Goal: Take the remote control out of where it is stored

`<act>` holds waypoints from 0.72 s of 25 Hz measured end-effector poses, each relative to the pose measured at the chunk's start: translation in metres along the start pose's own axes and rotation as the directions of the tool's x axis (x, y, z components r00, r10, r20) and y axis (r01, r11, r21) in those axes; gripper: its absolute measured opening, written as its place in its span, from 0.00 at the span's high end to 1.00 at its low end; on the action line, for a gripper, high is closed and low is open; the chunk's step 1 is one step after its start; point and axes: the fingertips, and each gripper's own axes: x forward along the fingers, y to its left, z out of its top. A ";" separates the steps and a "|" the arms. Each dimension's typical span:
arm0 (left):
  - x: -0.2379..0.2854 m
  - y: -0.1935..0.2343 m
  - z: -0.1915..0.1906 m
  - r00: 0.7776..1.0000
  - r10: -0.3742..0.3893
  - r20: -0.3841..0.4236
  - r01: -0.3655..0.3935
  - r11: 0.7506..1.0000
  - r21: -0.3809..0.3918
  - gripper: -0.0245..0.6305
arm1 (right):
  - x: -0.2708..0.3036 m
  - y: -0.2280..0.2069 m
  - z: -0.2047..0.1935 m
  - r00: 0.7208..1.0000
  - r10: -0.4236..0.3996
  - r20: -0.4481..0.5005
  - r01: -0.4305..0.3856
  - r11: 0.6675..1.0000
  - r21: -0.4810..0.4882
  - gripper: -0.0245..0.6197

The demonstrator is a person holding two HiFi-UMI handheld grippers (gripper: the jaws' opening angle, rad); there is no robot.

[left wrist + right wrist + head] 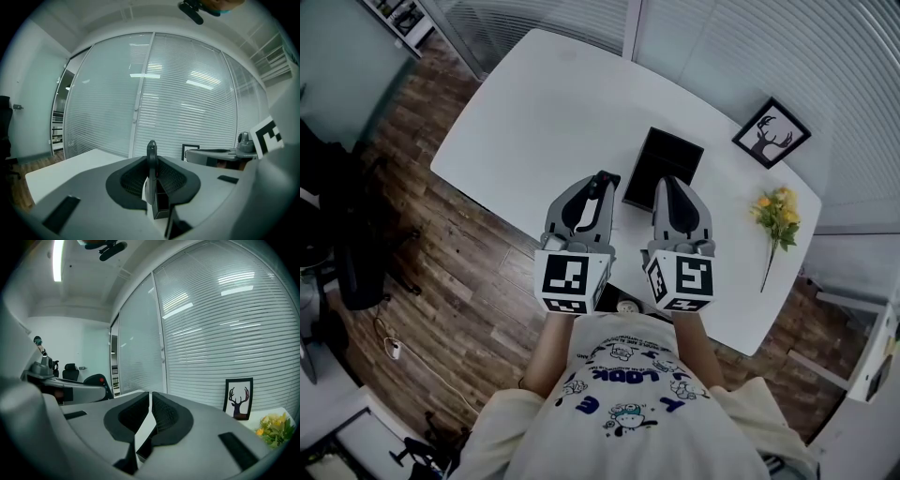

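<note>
My left tool [599, 187] grips the slim black remote control [151, 157].
Right tool [150, 398] clenched empty; flat black box [664, 161] lies on white tabletop [539, 103].

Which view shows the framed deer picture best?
Right gripper view: the framed deer picture stands upright, face-on, whole and unblocked. The head view shows it whole too, but small and from steeply above. The left gripper view gives only part of a dark frame, likely it; no deer can be made out.

Black flat rectangular box [659, 161]: near corner covered by the right gripper [667, 182]; contents indiscernible. Slim black remote control [151, 151]: lower part buried between the left gripper [600, 180] pads. Yellow flower sprig [274, 427]: cut off at the picture's edge.
</note>
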 end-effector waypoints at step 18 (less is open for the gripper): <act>0.002 0.004 -0.004 1.000 -0.007 -0.012 0.007 1.000 -0.001 0.86 | 0.003 -0.001 -0.001 1.000 -0.022 -0.006 0.022 1.000 0.013 0.90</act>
